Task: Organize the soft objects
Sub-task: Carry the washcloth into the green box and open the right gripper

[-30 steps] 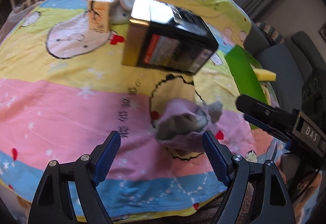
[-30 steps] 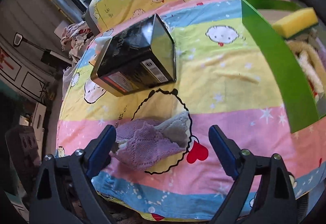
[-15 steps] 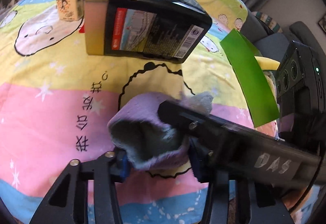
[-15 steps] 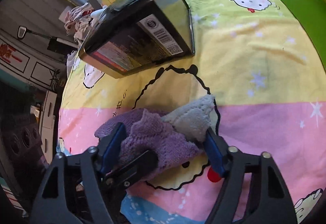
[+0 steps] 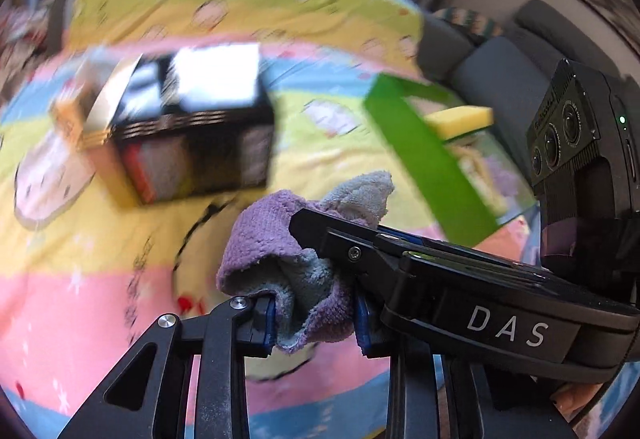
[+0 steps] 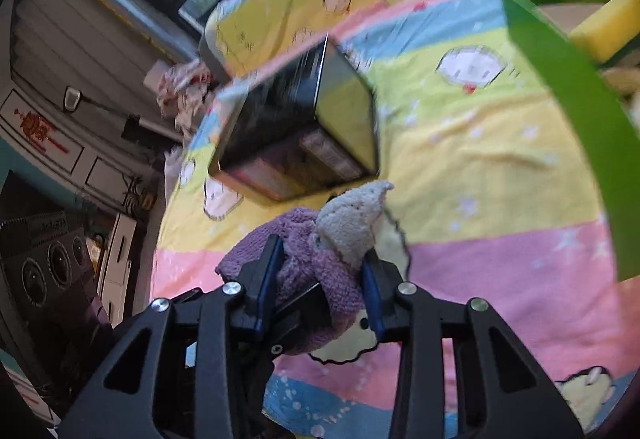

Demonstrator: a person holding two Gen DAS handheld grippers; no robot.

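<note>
I am seeing my 2 grippers, left gripper (image 5: 314, 313) and right gripper (image 6: 320, 279), both pinching the purple-grey cloth (image 5: 280, 239) tightly.

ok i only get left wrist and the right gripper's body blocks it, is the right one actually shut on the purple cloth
Observer: Yes. In the right wrist view the right gripper has both blue pads pressed into the purple cloth.
Operator: what's off the bed on the side i can't see
Observer: A white panelled cabinet stands there, beyond the bedspread edge.
</note>
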